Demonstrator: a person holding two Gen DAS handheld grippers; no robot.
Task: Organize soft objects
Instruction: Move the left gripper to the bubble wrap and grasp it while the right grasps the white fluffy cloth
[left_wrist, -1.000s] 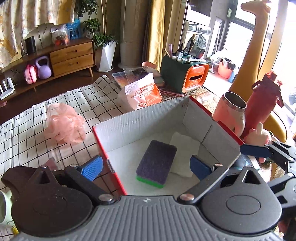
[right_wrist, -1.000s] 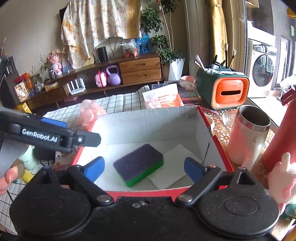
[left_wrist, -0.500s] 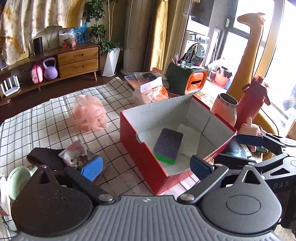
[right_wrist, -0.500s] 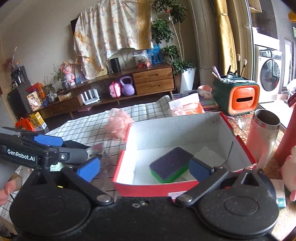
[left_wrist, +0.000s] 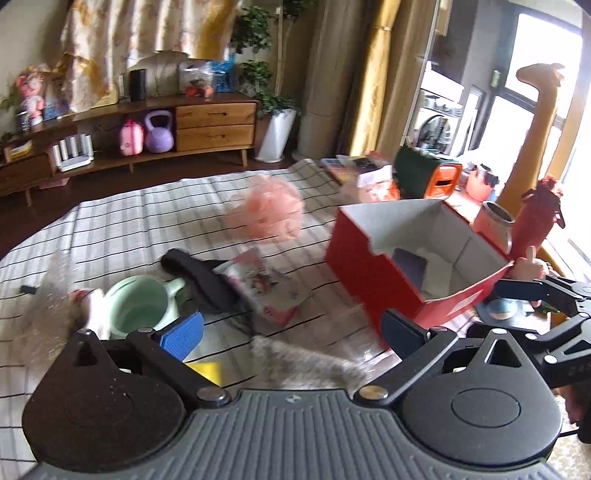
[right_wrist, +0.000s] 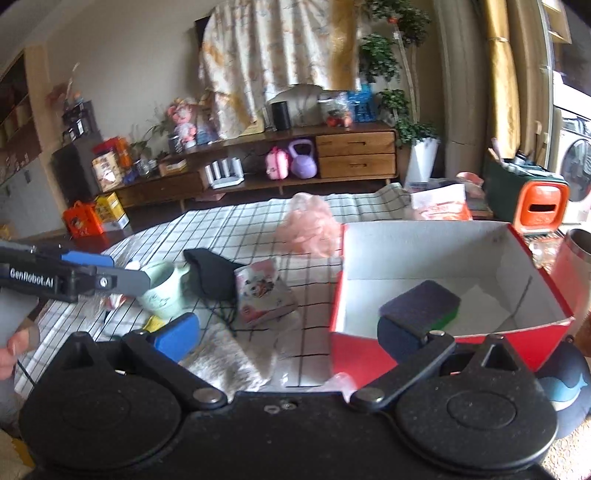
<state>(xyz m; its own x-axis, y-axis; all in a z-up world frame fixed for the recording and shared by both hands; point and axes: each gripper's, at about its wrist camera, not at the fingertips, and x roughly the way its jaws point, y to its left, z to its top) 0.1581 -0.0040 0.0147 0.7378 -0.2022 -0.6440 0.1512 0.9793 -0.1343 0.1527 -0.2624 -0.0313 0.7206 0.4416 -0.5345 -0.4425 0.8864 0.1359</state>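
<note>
Right wrist view alone shows the sponge (right_wrist: 421, 306) whole in the box (right_wrist: 424, 251); both jaws released.

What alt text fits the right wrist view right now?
The open right gripper hovers over a checked tablecloth beside a red box holding a sponge. A grey fluffy cloth lies just ahead; a pink mesh pouf sits behind the box.

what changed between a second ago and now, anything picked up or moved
Both grippers pulled back from over the red cardboard box and swung toward the checked cloth. The right gripper, whose jaws have just been opening, and the left gripper stand open, holding nothing. Nothing was picked up. The purple and green sponge stays in the box; the pink mesh puff and black cloth lie where they were.
</note>
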